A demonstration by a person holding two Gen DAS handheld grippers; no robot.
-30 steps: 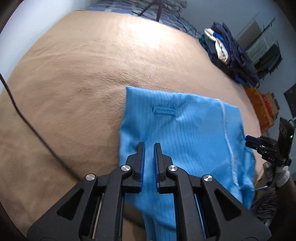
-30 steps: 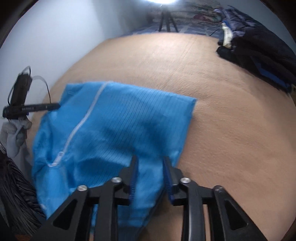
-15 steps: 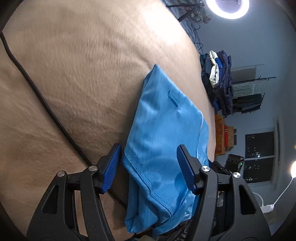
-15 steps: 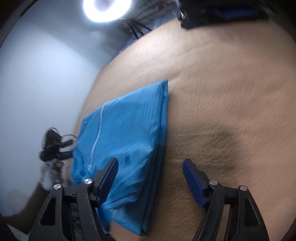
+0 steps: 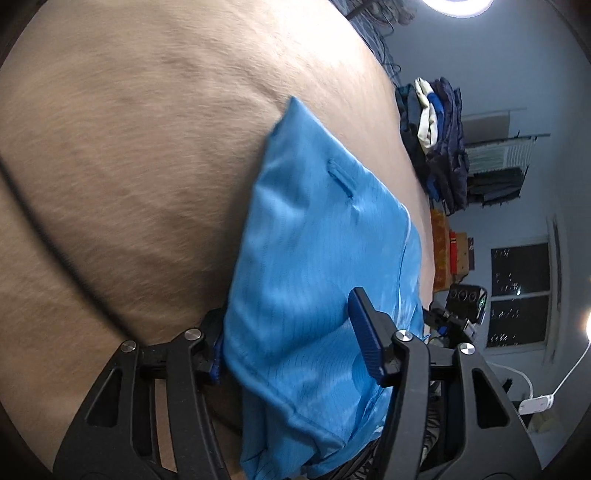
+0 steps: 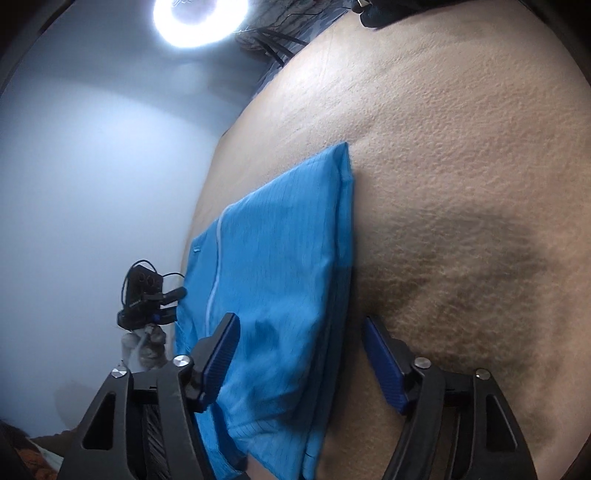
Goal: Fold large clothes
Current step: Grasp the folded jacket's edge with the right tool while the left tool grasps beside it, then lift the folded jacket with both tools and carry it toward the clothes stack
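A bright blue folded garment lies on the tan bed cover. My left gripper straddles the garment's near left edge. Its jaws are closing: one finger sits half hidden at the cloth's edge, the other rests above the top layer. My right gripper straddles the garment at its right edge, jaws also closing. One of its fingers is over the cloth, the other over the bed cover beside it. Neither pair of pads visibly squeezes the cloth.
A black cable crosses the bed on the left. A pile of dark clothes lies at the far side, with a drying rack and an orange box beyond. A ring light shines at the bed's far end.
Both grippers had narrow jaws over the cloth a second ago. They opened wide, rolled and sank to the garment's two side edges, and their jaws have since narrowed a little.
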